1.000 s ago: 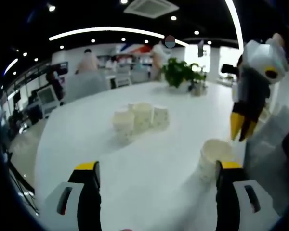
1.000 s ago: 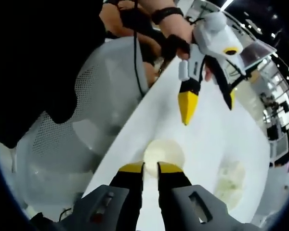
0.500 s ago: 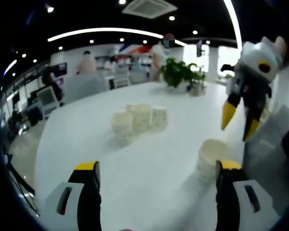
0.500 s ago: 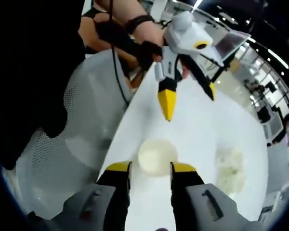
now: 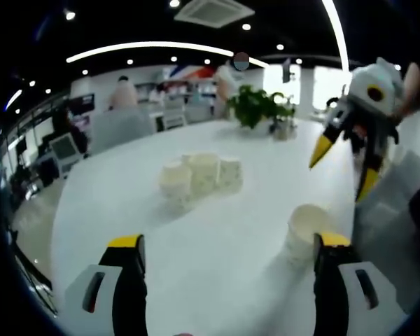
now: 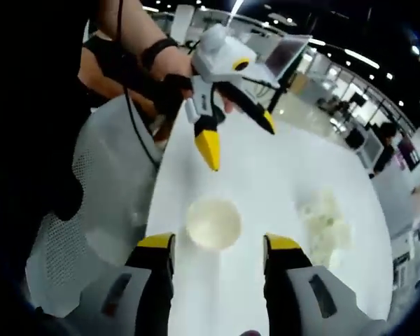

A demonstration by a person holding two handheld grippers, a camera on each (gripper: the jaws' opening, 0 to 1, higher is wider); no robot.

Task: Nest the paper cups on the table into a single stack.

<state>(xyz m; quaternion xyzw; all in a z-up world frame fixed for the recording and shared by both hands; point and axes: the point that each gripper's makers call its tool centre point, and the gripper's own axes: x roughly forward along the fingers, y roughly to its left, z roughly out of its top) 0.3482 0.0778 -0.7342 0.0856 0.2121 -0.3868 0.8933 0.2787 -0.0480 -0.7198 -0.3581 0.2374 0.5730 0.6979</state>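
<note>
A single white paper cup (image 5: 308, 229) stands upright near the edge of the white table (image 5: 217, 238), just inside the right jaw of my left gripper (image 5: 229, 241), whose jaws are wide open and hold nothing. Farther out sits a tight cluster of several paper cups (image 5: 199, 175). My right gripper (image 5: 344, 168) hangs open above the single cup. In the right gripper view, that cup (image 6: 213, 222) lies just beyond the open right gripper (image 6: 220, 242), untouched. The left gripper (image 6: 238, 136) hovers past it, and the cluster (image 6: 325, 217) sits to the right.
A white mesh chair (image 6: 98, 196) stands against the table's edge beside the single cup. A potted plant (image 5: 262, 105) sits at the table's far side. People and office furniture fill the background beyond it.
My right gripper has gone from shut to wide open and has lifted a little above the single cup. The left gripper's jaws and the cups stay as they were.
</note>
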